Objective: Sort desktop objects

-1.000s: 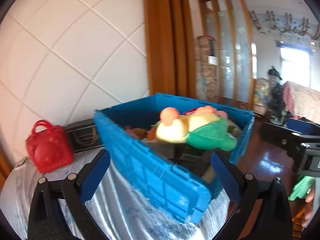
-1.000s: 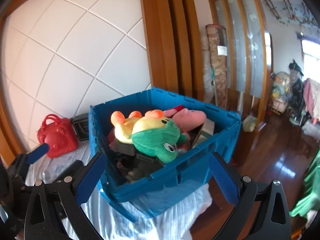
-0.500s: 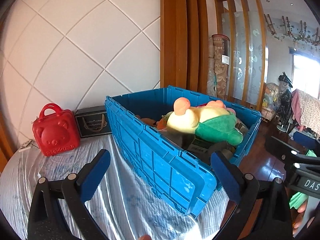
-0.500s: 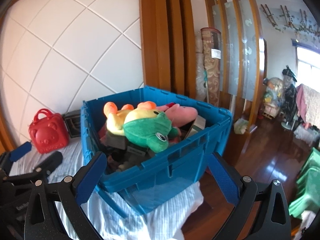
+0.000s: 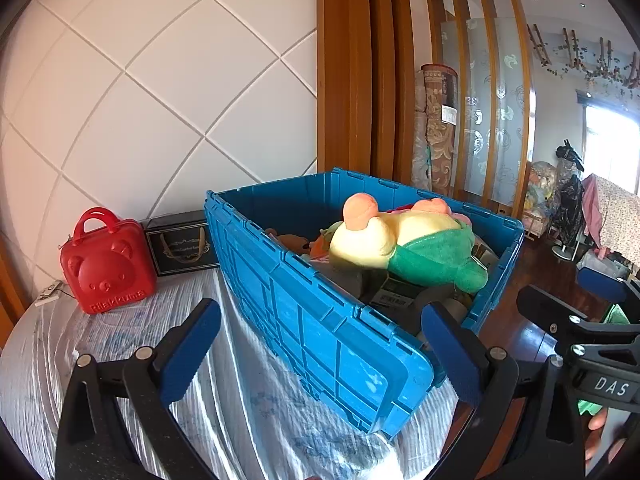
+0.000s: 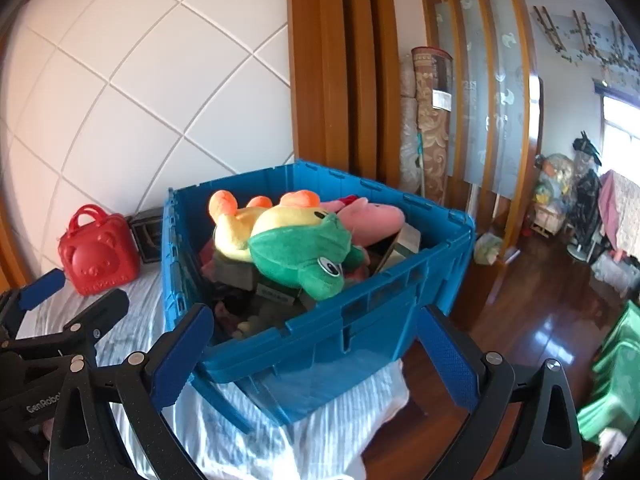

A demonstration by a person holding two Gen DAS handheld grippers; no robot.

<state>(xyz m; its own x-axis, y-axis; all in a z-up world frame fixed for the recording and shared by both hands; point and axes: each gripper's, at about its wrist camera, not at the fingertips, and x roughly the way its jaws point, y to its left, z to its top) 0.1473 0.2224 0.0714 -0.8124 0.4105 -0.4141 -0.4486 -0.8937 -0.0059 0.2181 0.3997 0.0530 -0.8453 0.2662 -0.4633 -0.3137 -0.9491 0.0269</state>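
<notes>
Both tools are spread wide with nothing between their blue pads. The left gripper (image 5: 320, 356) and the right gripper (image 6: 316, 356) each face the blue crate (image 6: 360, 320), which sits on the cloth-covered table (image 5: 120, 344) straight ahead of both.

The likeliest pick is the yellow-and-green plush (image 6: 296, 244), lying on top of the heap inside the crate, above and beyond the near wall from either tool. From the right gripper it sits almost dead ahead, slightly left of centre, with its long axis running from upper left to lower right, green head with the eye nearest that tool. From the left gripper the same plush (image 5: 404, 248) lies ahead and to the right, past the crate's long side wall.

So the right gripper appears the better placed: the green head points toward it and only the near rim stands between. A pink plush (image 6: 372, 216) lies just behind, touching the first.

Left of the crate, beyond the left gripper's left finger, stand 2 things well apart from the heap: a red bear case (image 5: 108, 264) and a black box (image 5: 182, 244) just beside it.
</notes>
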